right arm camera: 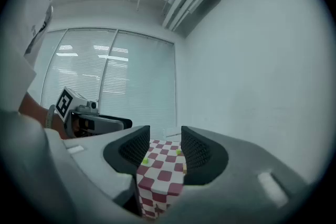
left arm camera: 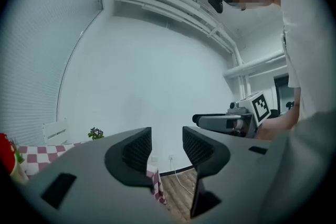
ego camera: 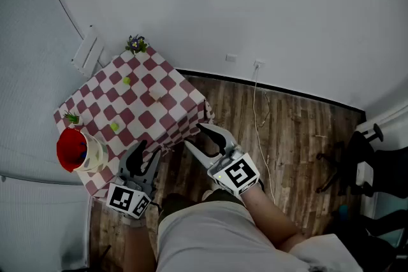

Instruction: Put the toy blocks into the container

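A small table with a red-and-white checked cloth (ego camera: 167, 113) stands ahead and to my left. Two green toy blocks (ego camera: 126, 80) (ego camera: 115, 127) and a tan block (ego camera: 152, 96) lie on it. The red container (ego camera: 71, 148) sits at the table's near left corner. My left gripper (ego camera: 145, 153) hovers open over the near table edge, holding nothing. My right gripper (ego camera: 194, 136) is open and empty just off the table's right corner. In the right gripper view, green blocks (right arm camera: 145, 160) (right arm camera: 178, 152) show between that gripper's (right arm camera: 165, 149) jaws, far off. The left gripper view looks past its gripper (left arm camera: 167, 152) at the wall.
A cream cup (ego camera: 94, 153) stands against the red container. A potted flower (ego camera: 136, 43) is at the far corner and a small green sprig (ego camera: 72, 117) at the left edge. A white cable (ego camera: 258, 113) runs over the wood floor; a black chair base (ego camera: 347, 165) is on the right.
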### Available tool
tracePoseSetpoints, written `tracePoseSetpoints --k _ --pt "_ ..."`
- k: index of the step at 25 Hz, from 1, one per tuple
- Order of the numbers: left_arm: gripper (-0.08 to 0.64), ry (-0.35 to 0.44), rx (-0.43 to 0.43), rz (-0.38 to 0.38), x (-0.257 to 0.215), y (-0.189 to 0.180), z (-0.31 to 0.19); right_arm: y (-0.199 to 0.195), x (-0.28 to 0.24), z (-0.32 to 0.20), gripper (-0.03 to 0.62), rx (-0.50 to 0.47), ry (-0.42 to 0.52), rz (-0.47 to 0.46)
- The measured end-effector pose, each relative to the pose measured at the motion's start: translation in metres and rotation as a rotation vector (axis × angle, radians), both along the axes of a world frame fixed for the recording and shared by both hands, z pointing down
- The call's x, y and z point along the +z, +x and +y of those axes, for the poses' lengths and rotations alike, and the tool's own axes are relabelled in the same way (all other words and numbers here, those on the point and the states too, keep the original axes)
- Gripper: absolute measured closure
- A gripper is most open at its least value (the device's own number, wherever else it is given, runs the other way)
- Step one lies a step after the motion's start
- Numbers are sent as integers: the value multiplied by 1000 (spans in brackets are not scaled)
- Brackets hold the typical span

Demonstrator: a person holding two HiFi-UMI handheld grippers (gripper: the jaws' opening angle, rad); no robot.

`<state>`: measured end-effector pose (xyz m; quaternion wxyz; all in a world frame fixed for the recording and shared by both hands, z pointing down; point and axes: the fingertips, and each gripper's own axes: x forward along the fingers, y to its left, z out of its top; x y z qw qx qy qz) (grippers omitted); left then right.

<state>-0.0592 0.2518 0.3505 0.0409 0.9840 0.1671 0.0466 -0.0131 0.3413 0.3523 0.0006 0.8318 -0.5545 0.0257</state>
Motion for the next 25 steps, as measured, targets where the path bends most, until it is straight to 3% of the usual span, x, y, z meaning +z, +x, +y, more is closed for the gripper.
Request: tracePoseSetpoints --k 13,25 --pt "397 -19 -77 -51 23 11 -14 26 18 -8 402 -23 17 -87" --pt "397 -16 -144 -117 56 79 -128 99 49 -124 402 -52 -93 -151"
